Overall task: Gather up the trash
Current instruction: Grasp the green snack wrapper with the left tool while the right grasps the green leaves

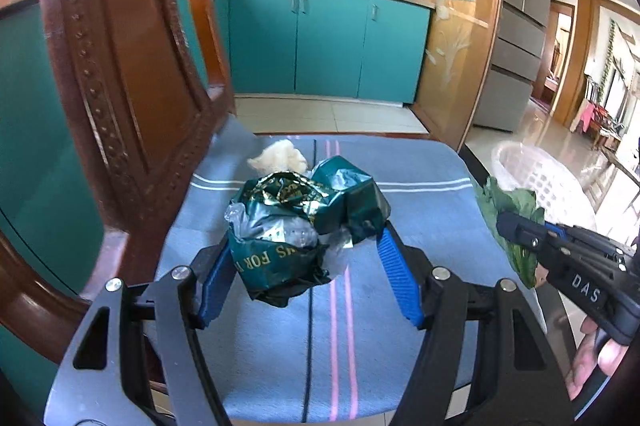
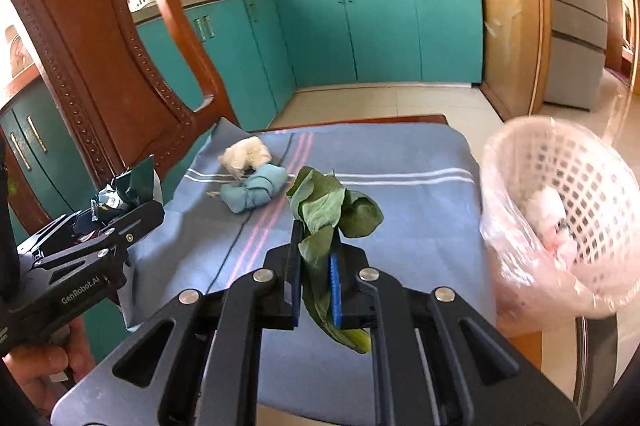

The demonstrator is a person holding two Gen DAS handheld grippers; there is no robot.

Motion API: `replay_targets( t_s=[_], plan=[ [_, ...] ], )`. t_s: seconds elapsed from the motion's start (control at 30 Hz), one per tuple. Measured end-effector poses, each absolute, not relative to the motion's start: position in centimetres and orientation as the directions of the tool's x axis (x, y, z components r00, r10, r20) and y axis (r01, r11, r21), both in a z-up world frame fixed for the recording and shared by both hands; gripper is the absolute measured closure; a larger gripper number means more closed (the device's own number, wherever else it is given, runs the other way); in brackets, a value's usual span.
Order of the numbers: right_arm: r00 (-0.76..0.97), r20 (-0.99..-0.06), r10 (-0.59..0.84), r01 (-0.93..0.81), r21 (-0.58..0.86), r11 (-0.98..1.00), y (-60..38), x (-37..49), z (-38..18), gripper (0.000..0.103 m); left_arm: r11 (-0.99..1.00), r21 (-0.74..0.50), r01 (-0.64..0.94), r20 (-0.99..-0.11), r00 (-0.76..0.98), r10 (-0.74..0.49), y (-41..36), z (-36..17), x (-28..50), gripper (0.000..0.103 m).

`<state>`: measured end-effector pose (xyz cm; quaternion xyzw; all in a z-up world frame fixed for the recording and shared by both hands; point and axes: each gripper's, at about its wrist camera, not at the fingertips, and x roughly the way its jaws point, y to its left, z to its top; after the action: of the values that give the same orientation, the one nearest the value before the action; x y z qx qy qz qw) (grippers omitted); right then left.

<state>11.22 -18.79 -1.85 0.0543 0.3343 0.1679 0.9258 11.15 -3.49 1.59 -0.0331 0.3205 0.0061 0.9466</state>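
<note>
My left gripper (image 1: 306, 246) is shut on a crumpled dark green foil wrapper (image 1: 304, 218) and holds it above the blue cloth (image 1: 420, 226); it also shows in the right wrist view (image 2: 120, 195). My right gripper (image 2: 316, 258) is shut on a limp green vegetable leaf (image 2: 326, 214), held above the cloth. A white crumpled tissue (image 2: 246, 153) and a light blue wad (image 2: 254, 189) lie on the cloth near the chair back. A pink mesh basket (image 2: 560, 222) lined with clear plastic stands to the right, with white trash inside.
A carved wooden chair back (image 2: 100, 37) rises at the left. Teal kitchen cabinets (image 2: 380, 25) and a counter with pots stand behind. A grey refrigerator (image 1: 516, 37) and a wood-framed glass door (image 1: 452, 25) are at the right.
</note>
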Motion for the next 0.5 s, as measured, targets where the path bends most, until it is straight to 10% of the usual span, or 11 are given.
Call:
replay_targets(
  t_s=[0.5],
  plan=[
    [0.707,-0.608,0.363,-0.292,0.217,0.932,-18.61,11.16,-2.05,0.091,0.998,-0.054,-0.038,-0.633,0.774,-0.005,-3.47,0.67,11.89,0.035]
  ],
)
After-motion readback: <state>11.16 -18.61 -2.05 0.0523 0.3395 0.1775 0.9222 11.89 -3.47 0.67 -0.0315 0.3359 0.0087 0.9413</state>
